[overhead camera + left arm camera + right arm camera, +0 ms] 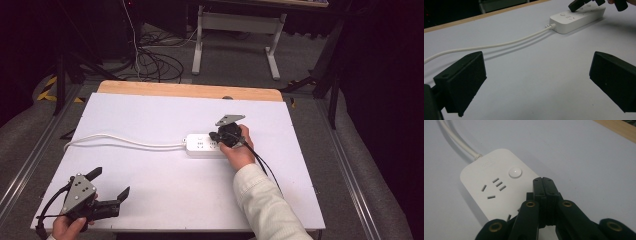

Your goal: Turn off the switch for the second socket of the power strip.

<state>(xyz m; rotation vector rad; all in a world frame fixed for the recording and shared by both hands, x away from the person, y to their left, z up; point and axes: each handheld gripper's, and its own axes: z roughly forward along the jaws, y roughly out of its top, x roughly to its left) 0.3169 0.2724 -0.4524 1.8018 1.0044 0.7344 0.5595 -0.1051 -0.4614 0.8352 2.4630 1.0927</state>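
Note:
A white power strip (200, 145) (579, 17) (486, 182) lies flat near the middle of the white table (165, 115), its white cable (125, 141) (499, 45) (456, 138) running off to the left. My right gripper (214, 136) (543, 181) is shut with nothing between its jaws. Its tips hover just over the strip's top, close beside the round white button (515, 172); its tip is also seen from the left gripper view (574, 6). My left gripper (111, 182) (536, 75) is open and empty over bare table at the front left.
A wooden strip (190, 91) edges the table's far side. Beyond it on the floor are tangled cables (155, 62) and a white desk frame (235, 35). Metal rails (30, 160) run along both sides of the table.

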